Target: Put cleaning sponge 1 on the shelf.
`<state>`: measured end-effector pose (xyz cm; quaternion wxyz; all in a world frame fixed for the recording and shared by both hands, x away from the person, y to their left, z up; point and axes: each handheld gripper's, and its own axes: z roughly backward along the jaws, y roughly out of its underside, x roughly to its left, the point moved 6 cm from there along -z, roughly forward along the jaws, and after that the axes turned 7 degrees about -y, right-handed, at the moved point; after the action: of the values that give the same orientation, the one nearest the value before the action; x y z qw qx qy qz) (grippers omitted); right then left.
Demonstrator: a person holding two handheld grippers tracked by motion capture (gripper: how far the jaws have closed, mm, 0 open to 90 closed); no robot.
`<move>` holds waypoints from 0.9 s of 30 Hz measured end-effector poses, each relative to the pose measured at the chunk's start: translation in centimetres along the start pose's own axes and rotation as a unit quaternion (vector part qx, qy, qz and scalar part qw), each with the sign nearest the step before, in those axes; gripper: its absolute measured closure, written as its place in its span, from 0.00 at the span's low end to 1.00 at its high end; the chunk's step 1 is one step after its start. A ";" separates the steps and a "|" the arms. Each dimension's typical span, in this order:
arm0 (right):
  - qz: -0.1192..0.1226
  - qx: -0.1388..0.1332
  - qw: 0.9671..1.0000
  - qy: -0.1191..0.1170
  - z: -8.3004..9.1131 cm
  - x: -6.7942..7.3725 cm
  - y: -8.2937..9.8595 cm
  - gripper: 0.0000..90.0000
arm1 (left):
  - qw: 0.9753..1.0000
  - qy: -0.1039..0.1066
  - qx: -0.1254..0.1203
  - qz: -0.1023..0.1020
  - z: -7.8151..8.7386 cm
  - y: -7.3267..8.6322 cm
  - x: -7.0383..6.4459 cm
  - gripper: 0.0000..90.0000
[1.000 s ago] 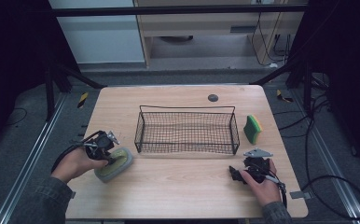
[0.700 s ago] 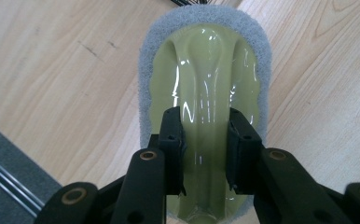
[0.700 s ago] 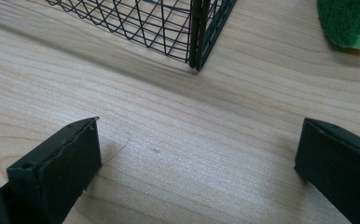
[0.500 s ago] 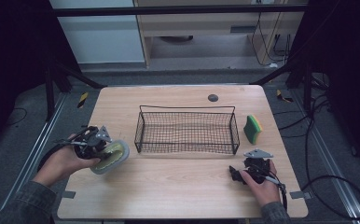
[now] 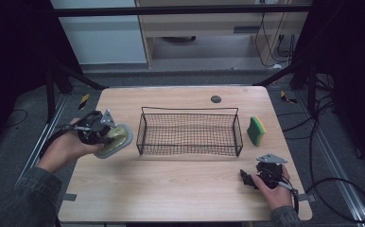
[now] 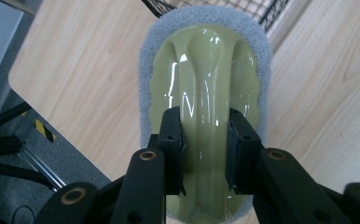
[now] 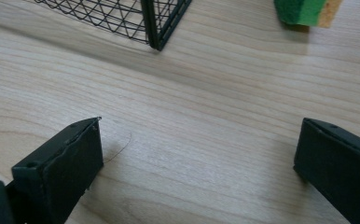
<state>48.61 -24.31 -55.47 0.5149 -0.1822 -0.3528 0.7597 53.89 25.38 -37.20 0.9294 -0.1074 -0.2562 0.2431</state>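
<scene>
High view shows a pale wooden table (image 5: 171, 189) with a black wire basket (image 5: 190, 132) standing at its middle. My left gripper (image 5: 106, 131) is raised off the table's left side, just beside the basket's left end, and it carries a scrubbing pad with a pale green plastic handle (image 5: 115, 139).

Left gripper view looks down my two black jaws: they are closed on the narrow raised ridge of that glossy handle (image 6: 201, 107), one jaw on each side. I judge the grip sits on the ridge because it is the one part slim enough to pinch; the grey scouring fleece rims the handle all around. The pad's far tip points toward the basket's corner (image 6: 257, 9), so the likely aim is to lift it over the rim and set it inside.

My right gripper (image 5: 254, 179) rests low at the table's near right corner, well apart from the basket. Right gripper view shows its jaws spread wide with bare wood (image 7: 206, 140) between them, holding nothing. A green and yellow sponge (image 5: 256, 130) lies just beside the basket's right end (image 7: 159, 23), ahead of these waiting jaws (image 7: 308, 10).
</scene>
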 end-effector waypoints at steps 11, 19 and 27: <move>0.004 0.000 1.000 0.003 -0.1 -0.2 -0.1 0.01 | 0.999 -0.015 -0.020 -0.023 0.7 -4.6 1.4 0.79; 0.000 0.000 1.000 0.004 -0.2 -0.1 -0.1 0.01 | 0.998 -0.018 -0.026 -0.053 0.0 -7.8 0.9 0.79; 0.001 0.000 1.000 0.004 -0.2 -0.2 -0.2 0.01 | 0.997 -0.023 -0.026 -0.070 -0.8 -9.3 0.2 0.79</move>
<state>48.92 -24.34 -55.52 0.5152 -0.1857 -0.3506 0.7597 58.15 17.40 -34.77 0.9348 -0.1077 -0.2909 0.1728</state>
